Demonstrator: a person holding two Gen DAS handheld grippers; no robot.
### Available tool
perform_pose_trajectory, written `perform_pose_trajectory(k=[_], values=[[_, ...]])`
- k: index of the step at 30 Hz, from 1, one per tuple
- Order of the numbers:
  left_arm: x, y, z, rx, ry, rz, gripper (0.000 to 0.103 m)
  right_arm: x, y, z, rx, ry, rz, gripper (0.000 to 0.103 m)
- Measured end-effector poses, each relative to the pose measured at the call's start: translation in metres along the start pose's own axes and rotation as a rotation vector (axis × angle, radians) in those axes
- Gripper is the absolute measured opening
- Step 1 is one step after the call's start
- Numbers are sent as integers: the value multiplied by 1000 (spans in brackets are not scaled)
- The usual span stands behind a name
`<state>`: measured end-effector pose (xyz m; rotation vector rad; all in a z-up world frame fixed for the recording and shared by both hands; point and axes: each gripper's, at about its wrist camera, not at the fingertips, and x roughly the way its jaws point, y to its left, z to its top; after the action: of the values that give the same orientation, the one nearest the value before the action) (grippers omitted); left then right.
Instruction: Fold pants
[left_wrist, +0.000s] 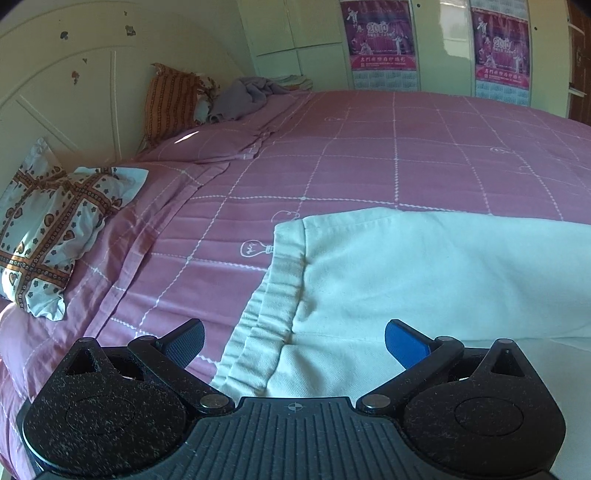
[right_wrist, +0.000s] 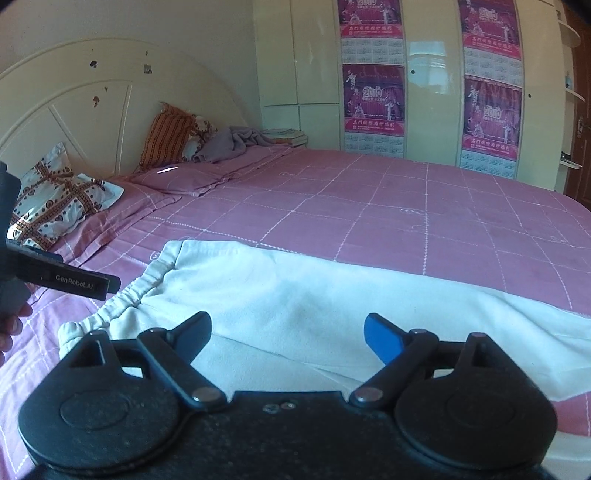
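Pants (left_wrist: 424, 277) lie flat on the bed (left_wrist: 332, 166), both grippers (left_wrist: 293, 341) (right_wrist: 288, 338) hovering fingers open, apparently approaching; next, a waistband (left_wrist: 273, 295) grasp.

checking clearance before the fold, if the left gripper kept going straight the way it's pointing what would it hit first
Most likely the white pants: the open left gripper angles down at the cloth by the elastic waistband, with nothing between its fingers. Depth is hard to judge, but nothing else lies in the way.
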<state>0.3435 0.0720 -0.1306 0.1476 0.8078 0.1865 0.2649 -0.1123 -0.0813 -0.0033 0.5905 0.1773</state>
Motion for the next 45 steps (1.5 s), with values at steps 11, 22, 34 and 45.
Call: perform_pose_trajectory(k=[11, 22, 34, 45], values=[[127, 12, 33, -30, 90, 32, 103, 139, -25, 23, -20, 126, 59, 89], [203, 18, 38, -74, 186, -159, 83, 245, -45, 51, -162, 236, 26, 87], [191, 4, 37, -38, 161, -192, 29, 278, -42, 62, -253, 332, 49, 16], [85, 48, 3, -53, 63, -248, 25, 81, 27, 21, -394, 159, 145, 9]])
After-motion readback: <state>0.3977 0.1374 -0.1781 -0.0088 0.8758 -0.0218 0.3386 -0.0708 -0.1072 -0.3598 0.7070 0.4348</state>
